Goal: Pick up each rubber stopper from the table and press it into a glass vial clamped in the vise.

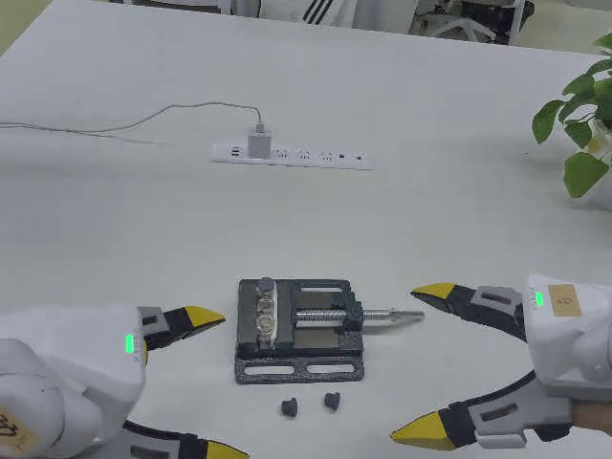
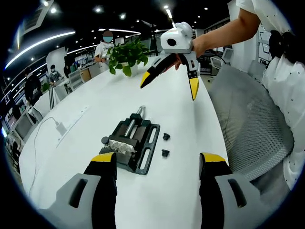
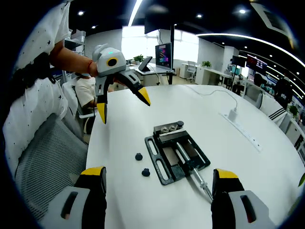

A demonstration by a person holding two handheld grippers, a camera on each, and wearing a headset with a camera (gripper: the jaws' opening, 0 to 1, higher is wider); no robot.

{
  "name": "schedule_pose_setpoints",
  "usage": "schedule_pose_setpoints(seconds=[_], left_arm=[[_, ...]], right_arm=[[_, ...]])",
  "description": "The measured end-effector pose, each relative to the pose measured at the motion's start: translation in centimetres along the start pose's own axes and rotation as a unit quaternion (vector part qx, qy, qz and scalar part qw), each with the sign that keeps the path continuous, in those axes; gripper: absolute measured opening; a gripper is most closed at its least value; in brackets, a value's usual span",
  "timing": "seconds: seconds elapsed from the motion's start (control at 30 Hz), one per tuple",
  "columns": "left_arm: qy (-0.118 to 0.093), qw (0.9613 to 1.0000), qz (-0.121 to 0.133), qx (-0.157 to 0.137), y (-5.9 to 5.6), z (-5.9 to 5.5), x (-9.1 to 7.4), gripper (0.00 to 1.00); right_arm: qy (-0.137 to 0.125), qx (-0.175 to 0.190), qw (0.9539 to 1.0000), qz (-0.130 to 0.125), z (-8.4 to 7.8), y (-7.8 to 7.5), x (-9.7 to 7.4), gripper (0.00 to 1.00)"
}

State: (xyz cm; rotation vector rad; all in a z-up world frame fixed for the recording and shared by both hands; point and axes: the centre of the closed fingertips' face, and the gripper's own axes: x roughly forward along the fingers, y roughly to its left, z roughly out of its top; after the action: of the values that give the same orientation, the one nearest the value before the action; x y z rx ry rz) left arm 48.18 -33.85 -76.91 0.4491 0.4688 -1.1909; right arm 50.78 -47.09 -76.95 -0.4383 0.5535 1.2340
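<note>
My left gripper (image 1: 215,382) and right gripper (image 1: 426,361) hover with jaws wide and empty. Two rubber stoppers (image 1: 290,408) lie near the near edge of the tabletop (image 1: 115,220), just beside the vise (image 1: 325,368) clamping the glass vials (image 1: 266,311). I judge the first pickup is next, which means lowering one gripper over a stopper.

- A white power strip (image 1: 292,155) lies flat on the white worktop (image 1: 430,86), toward its far side.
- A white charger (image 1: 259,143) is plugged in near the strip's left end; its thin cable (image 1: 143,120) trails off leftward across the worktop.
- A leafy green plant (image 1: 583,124) stands at the right edge.
- A grey mesh chair (image 2: 252,124) stands beside the worktop.
- A lit monitor (image 3: 165,53) sits on a distant desk.
</note>
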Motion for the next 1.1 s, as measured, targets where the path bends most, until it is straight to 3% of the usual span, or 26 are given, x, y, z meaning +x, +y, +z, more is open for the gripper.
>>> schedule_pose_setpoints(seconds=[0.13,0.37,0.47,0.6,0.9,1.1], left_arm=[[0.017,0.9996,-0.016,0.013,-0.3,-0.8,1.2,0.59],[0.050,0.9979,-0.039,0.012,-0.6,-2.1,3.3,0.45],[0.048,0.9976,-0.044,0.022,-0.6,-2.2,4.1,0.37],[0.061,0.9962,-0.052,0.033,-0.7,-3.0,5.5,0.28],[0.081,0.9934,-0.072,0.038,-1.2,-4.3,7.4,0.20],[0.077,0.9935,-0.076,0.037,-1.3,-4.2,8.0,0.13]], right_arm=[[-0.003,0.006,1.0000,-0.005,-0.2,-0.2,-0.2,0.90],[0.000,0.013,0.9999,-0.009,-0.8,-0.5,-0.5,0.89],[-0.002,0.015,0.9998,-0.010,-0.8,-0.5,-0.5,0.89],[-0.002,0.017,0.9998,-0.011,-0.9,-0.5,-0.5,0.88],[-0.001,0.023,0.9996,-0.016,-1.0,-0.8,-0.7,0.87],[0.000,0.027,0.9995,-0.016,-1.4,-0.8,-0.8,0.86]])
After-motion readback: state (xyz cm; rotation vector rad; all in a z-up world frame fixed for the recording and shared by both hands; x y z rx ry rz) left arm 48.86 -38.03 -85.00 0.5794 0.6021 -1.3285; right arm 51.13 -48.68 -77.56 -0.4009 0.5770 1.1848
